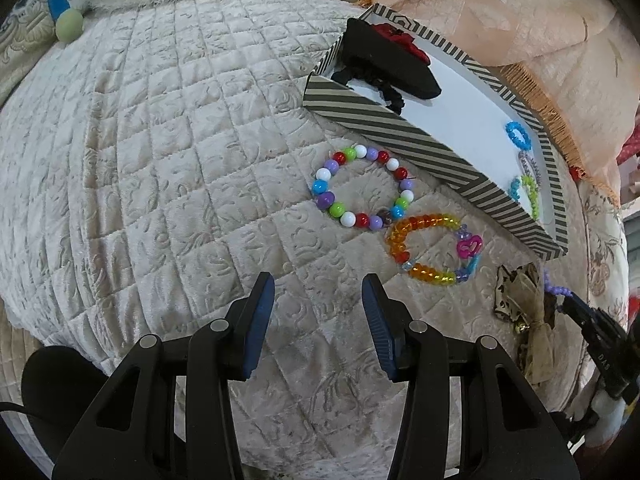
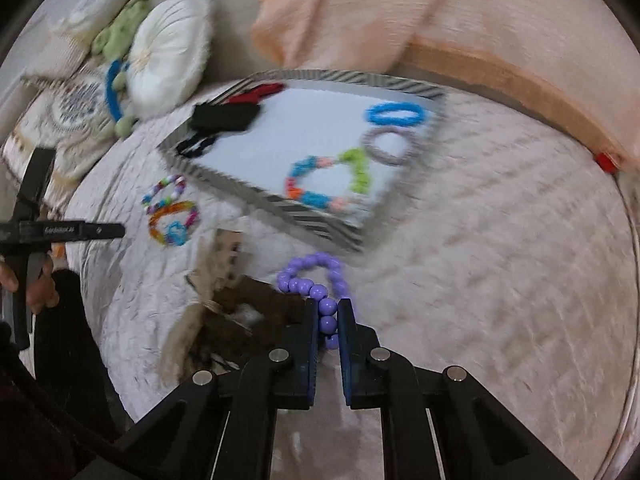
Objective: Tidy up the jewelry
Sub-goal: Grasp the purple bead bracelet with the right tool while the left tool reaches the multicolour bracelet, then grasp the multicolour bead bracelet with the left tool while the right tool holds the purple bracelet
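Quilted cream bedspread (image 1: 140,168) filled the left side of the left wrist view, and over it hung the left gripper (image 1: 318,292), jaws spread wide with nothing between them. Just ahead lay the multicolored round-bead bracelet (image 1: 362,186), touching the translucent orange-and-yellow bracelet (image 1: 434,248) with its pink heart charm (image 1: 469,248). Beyond both sat the striped tray (image 1: 400,136), white inside, holding a black hair clip (image 1: 384,62), a black scrunchie (image 1: 384,84), a blue hair tie (image 1: 518,135) and a green-and-blue bead bracelet (image 1: 528,190). Right of the bracelets, a beige ribbon bow (image 1: 524,312) lay on the spread.

Over on the blurred right wrist view, both bracelets showed at the left, beside the tray's near edge. The bow lay low and left of the right gripper (image 2: 329,306), which was pinched tight on a purple bead bracelet (image 2: 316,276). The bracelet's loop stuck out past the fingertips, just short of the tray's near corner. A grey hair tie (image 2: 390,146) lay inside the tray there.
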Tool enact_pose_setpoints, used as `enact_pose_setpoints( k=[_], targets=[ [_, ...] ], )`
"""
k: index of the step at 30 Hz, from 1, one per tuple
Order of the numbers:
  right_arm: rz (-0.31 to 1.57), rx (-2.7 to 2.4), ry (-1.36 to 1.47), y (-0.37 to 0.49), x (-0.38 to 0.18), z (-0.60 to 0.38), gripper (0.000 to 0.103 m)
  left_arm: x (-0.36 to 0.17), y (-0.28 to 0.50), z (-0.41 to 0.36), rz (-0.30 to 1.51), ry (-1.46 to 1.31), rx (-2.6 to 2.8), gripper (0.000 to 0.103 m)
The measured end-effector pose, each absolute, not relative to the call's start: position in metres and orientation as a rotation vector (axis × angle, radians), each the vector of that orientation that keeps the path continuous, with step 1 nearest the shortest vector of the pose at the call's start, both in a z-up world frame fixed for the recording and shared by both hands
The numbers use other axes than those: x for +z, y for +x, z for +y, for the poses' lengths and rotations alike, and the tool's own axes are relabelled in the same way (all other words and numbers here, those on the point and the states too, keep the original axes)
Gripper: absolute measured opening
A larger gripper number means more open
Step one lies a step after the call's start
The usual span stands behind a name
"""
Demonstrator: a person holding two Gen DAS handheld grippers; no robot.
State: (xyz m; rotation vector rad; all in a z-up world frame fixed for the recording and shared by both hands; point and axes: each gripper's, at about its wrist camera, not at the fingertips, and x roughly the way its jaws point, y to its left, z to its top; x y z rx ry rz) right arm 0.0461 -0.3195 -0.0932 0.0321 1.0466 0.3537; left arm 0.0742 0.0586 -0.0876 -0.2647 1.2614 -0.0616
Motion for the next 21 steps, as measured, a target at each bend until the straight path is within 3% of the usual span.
enact_pose_setpoints(
  k=[21],
  targets=[
    [1.08,0.386,0.252,-0.001,-0.11,-0.345,0.009,-0.095,0.128,0.065,1.218,-0.265,0.032,0.046]
  ],
)
